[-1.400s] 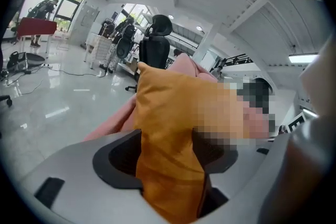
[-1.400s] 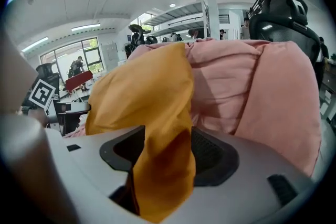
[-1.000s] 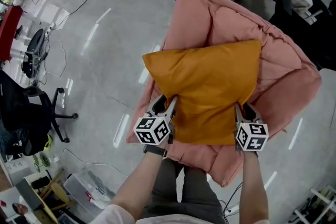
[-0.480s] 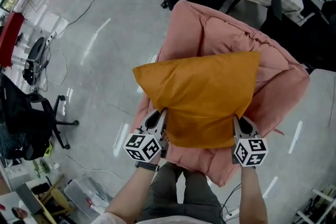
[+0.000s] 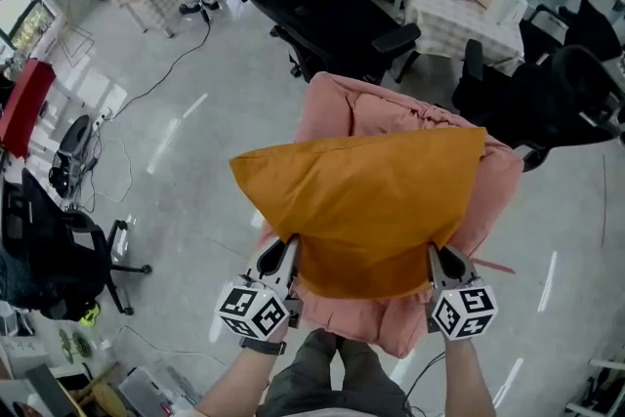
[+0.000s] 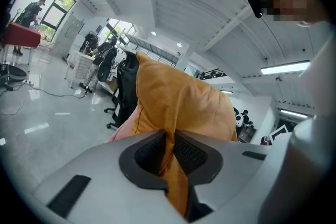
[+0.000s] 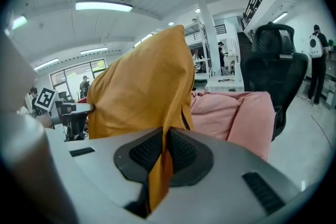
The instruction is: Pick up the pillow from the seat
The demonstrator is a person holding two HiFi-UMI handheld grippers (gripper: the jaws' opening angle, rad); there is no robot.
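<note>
The pillow [image 5: 361, 200], a large mustard-orange cushion, was held up in front of the person, its lower edge gripped at two corners. It hung above and partly in front of the seat [image 5: 391, 112], a soft pink beanbag-like chair. From the head view I could not tell whether the pillow's far edge touched the pink fabric or was clear of it.

The left tongs [image 5: 278, 254] sat at 7 o'clock of the pillow. In the left gripper view they were clenched on a fold of the orange cloth, with both ribbed pads pressing it flat. The right tongs [image 5: 437, 261] sat at 5 o'clock of the pillow. In the right gripper view their jaws were closing, with a thin pleat of the same cloth pinched between the pads and a tail of it hanging below. Each of the tongs carried its marker cube nearest the person, whose forearms [image 5: 469, 376] came in from 6 o'clock.

The seat held nothing else that could be seen, as the pillow covered most of its hollow. Only its puffed back at 12 o'clock and its front lip at 6 o'clock showed.

Black office chairs [image 5: 332, 15] stood beyond the seat at 12 o'clock on the glossy grey floor [image 5: 176, 161]. A table [image 5: 459, 10] with a checked cloth stood at 1 o'clock and carried a white container [image 5: 506, 0]; its contents could not be made out.
</note>
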